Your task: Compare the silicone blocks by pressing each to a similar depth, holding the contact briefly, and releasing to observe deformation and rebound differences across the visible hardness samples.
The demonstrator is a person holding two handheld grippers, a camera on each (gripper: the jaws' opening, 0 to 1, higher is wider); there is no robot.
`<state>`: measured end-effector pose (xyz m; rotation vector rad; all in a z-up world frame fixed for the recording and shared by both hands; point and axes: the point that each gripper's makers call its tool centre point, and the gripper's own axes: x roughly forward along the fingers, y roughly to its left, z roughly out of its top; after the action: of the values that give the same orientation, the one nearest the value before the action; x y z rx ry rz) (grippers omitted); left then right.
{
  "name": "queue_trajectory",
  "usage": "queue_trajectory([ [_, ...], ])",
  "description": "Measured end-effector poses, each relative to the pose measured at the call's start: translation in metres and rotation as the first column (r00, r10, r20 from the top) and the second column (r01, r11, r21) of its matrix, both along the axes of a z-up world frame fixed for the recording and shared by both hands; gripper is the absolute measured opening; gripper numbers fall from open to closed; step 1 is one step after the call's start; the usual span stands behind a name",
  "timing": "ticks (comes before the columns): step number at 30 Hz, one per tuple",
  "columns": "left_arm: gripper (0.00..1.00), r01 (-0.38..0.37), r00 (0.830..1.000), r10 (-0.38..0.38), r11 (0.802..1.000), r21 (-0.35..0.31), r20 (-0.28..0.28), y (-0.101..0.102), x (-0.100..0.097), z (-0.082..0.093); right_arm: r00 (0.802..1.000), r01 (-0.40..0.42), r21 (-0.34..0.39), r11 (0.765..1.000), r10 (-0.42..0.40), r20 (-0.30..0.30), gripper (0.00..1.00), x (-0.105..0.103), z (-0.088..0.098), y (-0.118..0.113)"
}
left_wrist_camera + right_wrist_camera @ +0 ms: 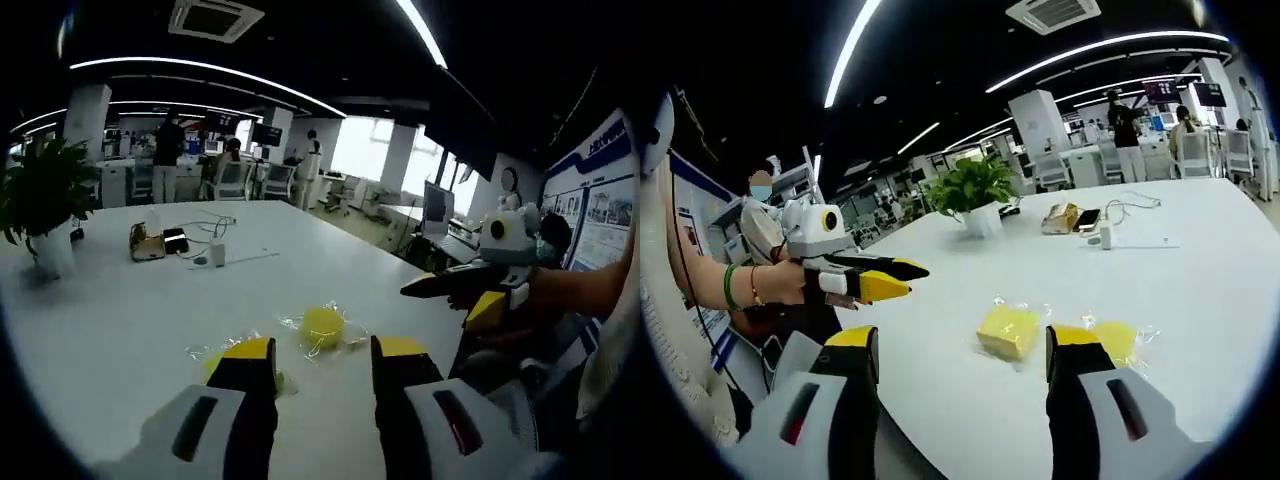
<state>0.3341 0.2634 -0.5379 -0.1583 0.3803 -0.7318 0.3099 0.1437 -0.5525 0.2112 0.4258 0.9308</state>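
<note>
Silicone blocks (pixel 1009 331) waiting on the white table (pixel 1200 290), both grippers hovering above them, neither one touching.

Two yellow samples are lying in clear wrappers near the table's front edge: a squarish block and, just beside it, a rounder one (pixel 323 326) (in the left gripper view it is showing as a disc between the jaws). They are looking soft and light, likely to give under a press and slide on the slick film, so pressing squarely down on the top face seems the safest contact. The left gripper (pixel 325 365) is sitting spread wide over the blocks; the right gripper (pixel 965 350) is likewise spread, holding nothing. Farther across the table from the blocks, a potted plant (pixel 973 195), a phone (pixel 1088 219) and a charger with cable (pixel 1106 233) are resting.
</note>
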Motion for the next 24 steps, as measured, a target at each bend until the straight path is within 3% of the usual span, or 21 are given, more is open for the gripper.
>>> queue_trajectory([
  [5, 0.46, -0.043, 0.999, 0.043, 0.997, -0.063, 0.007, 0.027, -0.02, 0.005, 1.0, 0.003, 0.001, 1.0, -0.003, -0.008, 0.62, -0.015, -0.007, 0.003],
  [8, 0.51, -0.046, 0.999, 0.046, 0.998, -0.05, 0.001, 0.039, -0.033, -0.001, 1.0, 0.014, -0.002, 1.0, -0.014, -0.013, 0.58, -0.023, -0.013, 0.001],
  [11, 0.52, -0.048, 0.999, 0.047, 0.998, -0.029, -0.024, 0.049, -0.046, -0.011, 0.997, 0.042, -0.022, 0.999, -0.043, -0.06, 0.62, -0.033, -0.025, -0.003],
  [12, 0.52, -0.055, 0.998, 0.054, 0.998, -0.032, -0.04, 0.053, -0.05, -0.017, 0.997, 0.051, -0.03, 0.998, -0.052, -0.051, 0.62, -0.035, -0.027, -0.004],
  [15, 0.53, -0.078, 0.994, 0.074, 0.995, -0.055, -0.08, 0.06, -0.058, -0.025, 0.993, 0.082, -0.05, 0.995, -0.086, -0.08, 0.62, -0.042, -0.035, -0.009],
  [18, 0.53, -0.12, 0.987, 0.104, 0.984, -0.129, -0.123, 0.064, -0.065, -0.027, 0.988, 0.112, -0.061, 0.992, -0.117, -0.097, 0.64, -0.049, -0.039, -0.014],
  [24, 0.55, -0.157, 0.981, 0.14, 0.98, -0.123, -0.137, 0.065, -0.074, -0.034, 0.987, 0.108, -0.061, 0.992, -0.114, -0.114, 0.7, -0.056, -0.041, -0.02],
])
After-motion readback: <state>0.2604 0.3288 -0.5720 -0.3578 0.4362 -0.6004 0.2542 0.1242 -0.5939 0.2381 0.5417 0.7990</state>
